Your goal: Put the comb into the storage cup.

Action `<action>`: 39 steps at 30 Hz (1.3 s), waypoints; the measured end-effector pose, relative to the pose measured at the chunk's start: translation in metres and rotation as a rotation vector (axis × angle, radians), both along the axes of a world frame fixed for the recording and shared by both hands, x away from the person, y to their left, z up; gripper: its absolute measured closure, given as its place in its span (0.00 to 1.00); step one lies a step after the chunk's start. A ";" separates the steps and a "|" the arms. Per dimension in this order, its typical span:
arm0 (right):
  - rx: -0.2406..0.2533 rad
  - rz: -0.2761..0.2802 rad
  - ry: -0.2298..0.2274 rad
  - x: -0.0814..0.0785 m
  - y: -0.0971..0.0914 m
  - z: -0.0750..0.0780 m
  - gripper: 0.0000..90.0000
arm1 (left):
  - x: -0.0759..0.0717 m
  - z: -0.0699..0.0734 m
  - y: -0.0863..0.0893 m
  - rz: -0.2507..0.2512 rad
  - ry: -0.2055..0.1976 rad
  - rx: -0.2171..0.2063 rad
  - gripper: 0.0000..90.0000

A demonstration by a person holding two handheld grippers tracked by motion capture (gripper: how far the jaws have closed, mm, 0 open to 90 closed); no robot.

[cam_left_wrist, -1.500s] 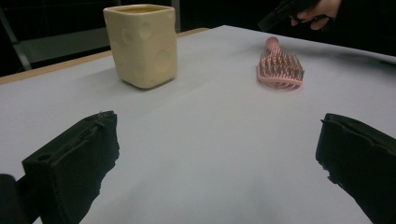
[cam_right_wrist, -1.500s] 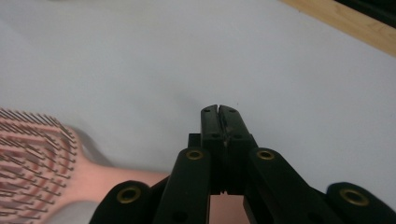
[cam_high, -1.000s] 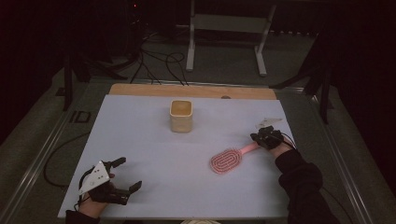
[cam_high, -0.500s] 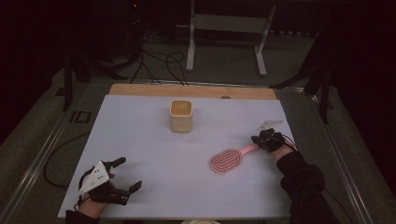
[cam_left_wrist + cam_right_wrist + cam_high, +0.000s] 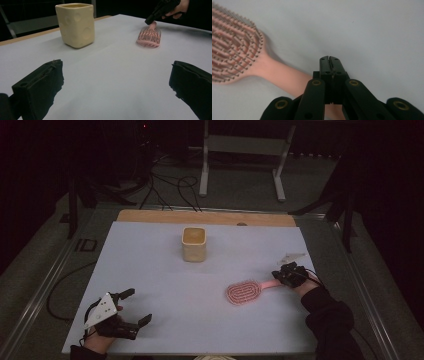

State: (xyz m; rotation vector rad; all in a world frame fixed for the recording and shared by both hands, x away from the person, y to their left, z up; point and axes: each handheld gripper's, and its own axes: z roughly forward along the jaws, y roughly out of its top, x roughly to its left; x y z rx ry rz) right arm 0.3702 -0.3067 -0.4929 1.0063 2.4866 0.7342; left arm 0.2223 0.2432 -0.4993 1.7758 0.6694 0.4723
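A pale grey bench (image 5: 165, 270) stands in a dark room with floor cables (image 5: 170, 185). The left hand-held gripper (image 5: 131, 307) gapes empty; the right hand-held gripper (image 5: 280, 275), jaws together, rests over the pink plastic hairbrush (image 5: 243, 291) handle.

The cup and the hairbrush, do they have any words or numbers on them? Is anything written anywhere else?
No words or numbers can be read.
Cup: plain cream, round dimples, no writing.
Hairbrush: plain pink, no label.
Grey plate on the left tool: a few dark dots, no letters.
Table: bare, no print.
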 end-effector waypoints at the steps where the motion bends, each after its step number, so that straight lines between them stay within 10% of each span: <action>1: -0.001 0.003 0.005 -0.001 -0.001 -0.001 1.00 | 0.000 0.000 0.000 -0.002 0.000 0.000 0.00; 39: -0.012 0.013 0.047 -0.085 -0.004 -0.005 1.00 | 0.000 0.000 -0.001 -0.003 0.000 0.001 0.00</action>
